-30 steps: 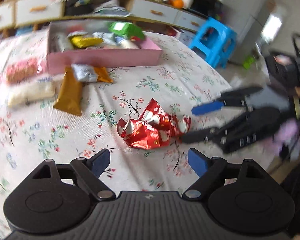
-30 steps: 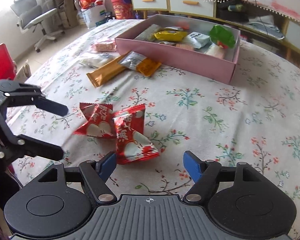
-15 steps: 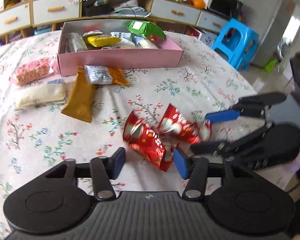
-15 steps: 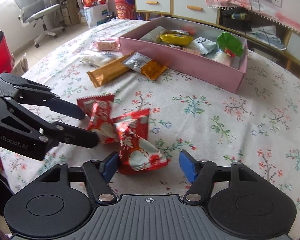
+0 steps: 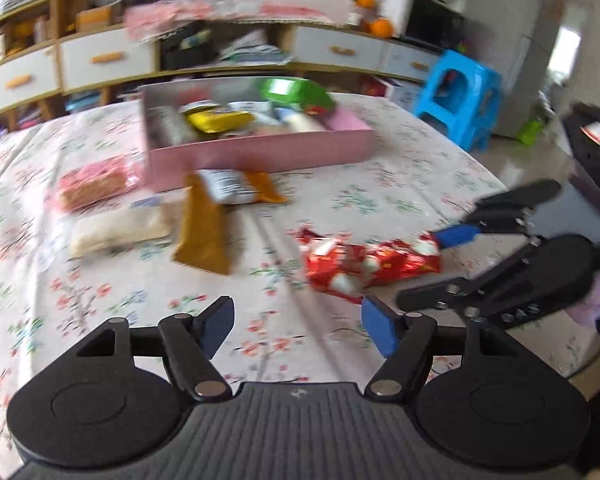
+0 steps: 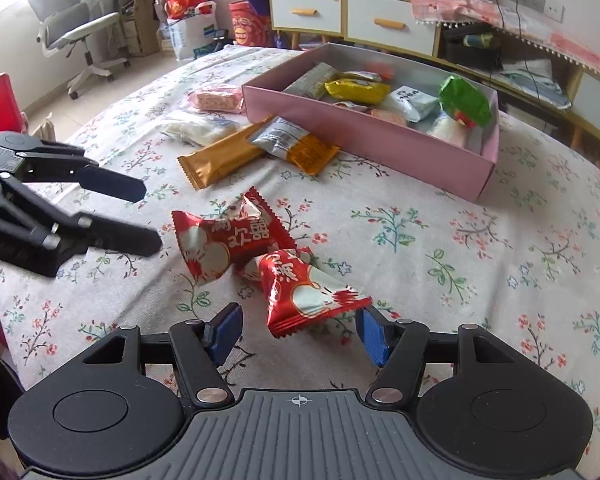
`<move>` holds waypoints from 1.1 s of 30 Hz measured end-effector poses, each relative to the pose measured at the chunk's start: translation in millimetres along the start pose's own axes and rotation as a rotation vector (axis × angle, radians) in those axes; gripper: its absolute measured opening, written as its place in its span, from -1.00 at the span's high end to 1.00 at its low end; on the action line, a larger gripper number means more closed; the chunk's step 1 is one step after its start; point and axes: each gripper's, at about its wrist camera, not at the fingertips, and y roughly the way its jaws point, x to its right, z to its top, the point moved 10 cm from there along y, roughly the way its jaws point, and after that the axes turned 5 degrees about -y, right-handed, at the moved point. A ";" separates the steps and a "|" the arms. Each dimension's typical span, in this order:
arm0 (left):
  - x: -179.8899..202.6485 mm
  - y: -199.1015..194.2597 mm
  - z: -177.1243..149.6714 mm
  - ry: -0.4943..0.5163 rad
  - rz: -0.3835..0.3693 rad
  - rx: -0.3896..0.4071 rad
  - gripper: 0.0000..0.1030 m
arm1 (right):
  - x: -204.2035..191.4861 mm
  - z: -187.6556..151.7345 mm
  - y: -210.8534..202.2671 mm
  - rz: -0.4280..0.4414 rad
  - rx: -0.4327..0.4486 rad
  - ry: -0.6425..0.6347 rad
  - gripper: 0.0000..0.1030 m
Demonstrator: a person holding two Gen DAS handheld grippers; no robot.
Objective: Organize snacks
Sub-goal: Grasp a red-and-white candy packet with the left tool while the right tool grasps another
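Red packets (image 6: 296, 268) are lying on the cloth (image 6: 480, 264), well short of the pink box (image 6: 364, 136) at 1 o'clock. The nearer packet is being straddled by the spread, empty right claw (image 6: 298, 334), its long axis running from 10 to 4 o'clock. The left claw (image 5: 296, 326) is being held open and empty, the packets at 1 o'clock.

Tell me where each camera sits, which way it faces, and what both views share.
Left wrist: on the left gripper, looking across the table at the pink box and red packs; its own open fingers show below, the right gripper at right.
Right wrist: on the right gripper, aimed over the red packs toward the box; its open fingers show below, the left gripper at left.
Shared: packs, box, floral cloth, each other's gripper.
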 end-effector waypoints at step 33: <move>0.6 20.7 6.0 0.102 0.004 -0.005 -0.04 | 8.6 6.6 -0.4 0.024 0.009 0.015 -0.10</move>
